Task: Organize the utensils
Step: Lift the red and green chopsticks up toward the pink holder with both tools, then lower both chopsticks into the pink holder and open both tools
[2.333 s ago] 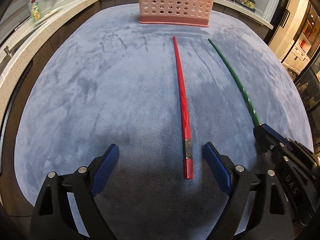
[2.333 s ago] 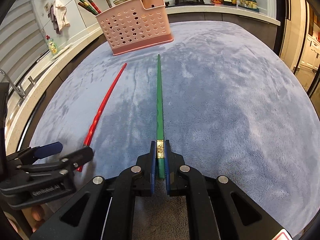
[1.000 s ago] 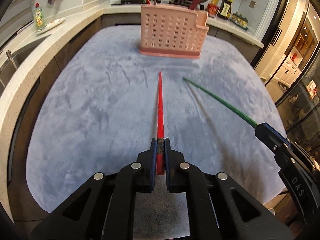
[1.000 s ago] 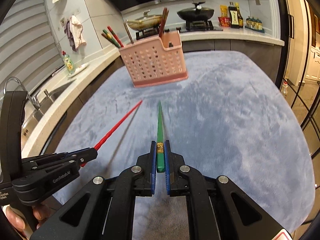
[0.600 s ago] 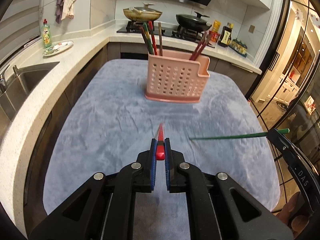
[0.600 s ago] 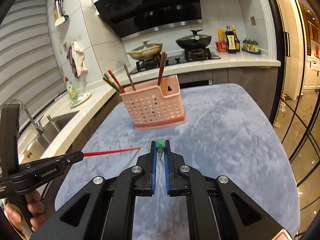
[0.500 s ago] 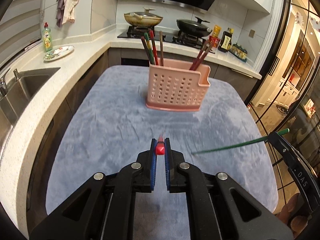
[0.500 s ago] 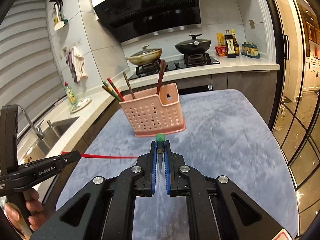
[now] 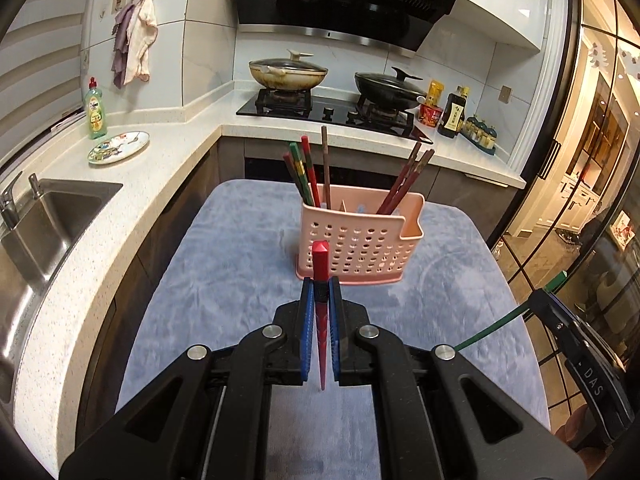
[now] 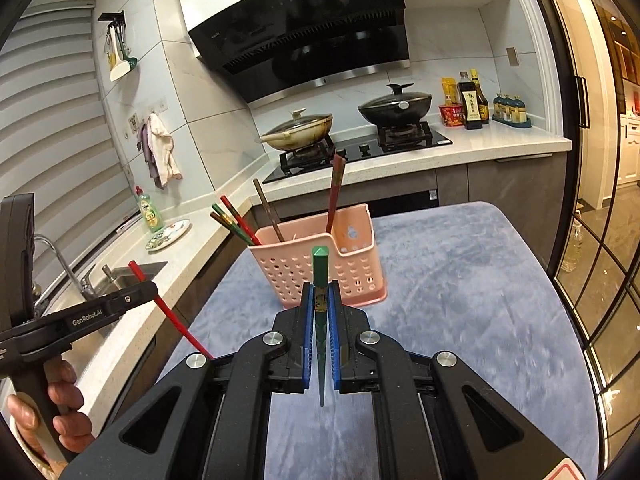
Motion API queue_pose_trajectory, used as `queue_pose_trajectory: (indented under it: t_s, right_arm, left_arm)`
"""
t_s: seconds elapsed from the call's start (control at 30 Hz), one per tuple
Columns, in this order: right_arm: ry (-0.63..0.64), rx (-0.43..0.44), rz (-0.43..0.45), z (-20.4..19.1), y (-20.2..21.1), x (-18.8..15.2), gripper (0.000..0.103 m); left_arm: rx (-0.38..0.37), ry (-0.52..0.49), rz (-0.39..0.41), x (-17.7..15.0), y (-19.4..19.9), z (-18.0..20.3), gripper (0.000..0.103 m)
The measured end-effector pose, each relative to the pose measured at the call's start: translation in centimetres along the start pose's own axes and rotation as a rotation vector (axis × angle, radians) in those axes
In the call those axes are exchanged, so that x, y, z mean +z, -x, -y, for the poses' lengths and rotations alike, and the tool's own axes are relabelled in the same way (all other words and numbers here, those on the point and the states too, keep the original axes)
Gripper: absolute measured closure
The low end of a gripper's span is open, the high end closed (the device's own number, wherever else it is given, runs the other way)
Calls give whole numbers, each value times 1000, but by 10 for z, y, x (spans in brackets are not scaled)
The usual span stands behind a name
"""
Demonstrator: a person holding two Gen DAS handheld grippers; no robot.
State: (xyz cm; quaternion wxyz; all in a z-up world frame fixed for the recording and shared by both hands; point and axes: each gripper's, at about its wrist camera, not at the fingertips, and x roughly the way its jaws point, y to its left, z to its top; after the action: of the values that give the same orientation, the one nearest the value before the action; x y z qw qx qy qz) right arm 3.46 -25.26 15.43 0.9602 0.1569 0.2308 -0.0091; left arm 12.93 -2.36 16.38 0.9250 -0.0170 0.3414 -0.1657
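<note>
The left gripper clamps a red chopstick, thick end up, before the pink basket near the table's far edge.

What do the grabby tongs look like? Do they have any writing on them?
Both tongs, left and right, are black plastic with triangle cut-outs, silver bolts and blue fingers. Seen from the side, one says "GenRobot.AI" in white, and the other shows the letters "DAS". No sleeves or cables show.

I stand in a kitchen with white tiled walls. A black hood hangs over the hob. The sink sits left, under blinds; glass doors glow warm on the right.
</note>
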Motion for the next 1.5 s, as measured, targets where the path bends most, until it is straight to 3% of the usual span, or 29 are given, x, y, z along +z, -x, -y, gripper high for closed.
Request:
queue_pose_trajectory:
  t_s: [0.27,0.6,0.7,0.83,1.03,1.27,1.37,1.43,1.5]
  right_arm:
    - [-13,32,59,-3,-8,45,96]
    - [-68,59,210,-4,-35,147,96]
    - [-67,49,217,-5,-52,159,96]
    - [-57,38,183,-6,-84,159,96]
    - [-39,14,82,-3,-132,135,96]
    - [-21,7,3,-6,-163,116,95]
    - [-8,-3,3,-9,-163,113,88]
    - [-9,7,0,-10,-162,114,88]
    - [-6,14,7,-10,-156,114,83]
  left_arm:
    - [-11,-16,59,37,5,8,96]
    - [4,4,287,140,23,22,96]
    - [2,4,316,160,13,24,96]
    - [5,2,294,167,-15,23,96]
    - [3,22,205,152,-63,12,96]
    - [-8,31,158,137,-86,5,96]
    - [-18,23,140,135,-91,8,95]
    - [-20,24,127,133,-93,8,83]
    - [-13,32,134,131,-90,7,60]
